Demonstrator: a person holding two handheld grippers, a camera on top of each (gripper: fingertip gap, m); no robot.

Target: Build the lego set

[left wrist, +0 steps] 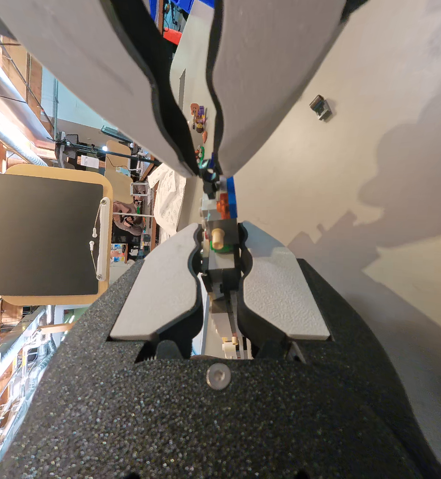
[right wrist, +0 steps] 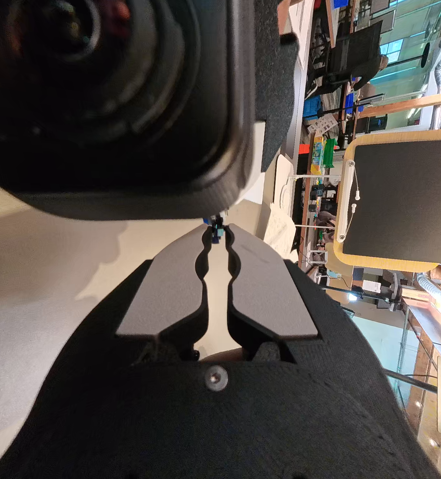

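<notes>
At centre frame, we are clamping our left gripper [left wrist: 220, 241] on a grey-and-black brick model [left wrist: 220, 259], steadying it. Just above, our right gripper [right wrist: 218, 233] is pinching a small blue-and-teal piece [right wrist: 216, 233] against the model's far end, likely to seat it.

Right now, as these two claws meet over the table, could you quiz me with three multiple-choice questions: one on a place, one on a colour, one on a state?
1. Where is the toy figure with a guitar?
A. On the table
B. In the left claw
C. On the black board

2. What colour is the peg sticking out of the brick model?
A. Purple
B. Tan
C. White

3. What is the left claw doing?
A. Hanging bare
B. Clamping the brick model
C. Gripping paper

Answers: A, it lies on the table beyond both claws; B, tan against a dark brick; B, both pads press the model.
</notes>
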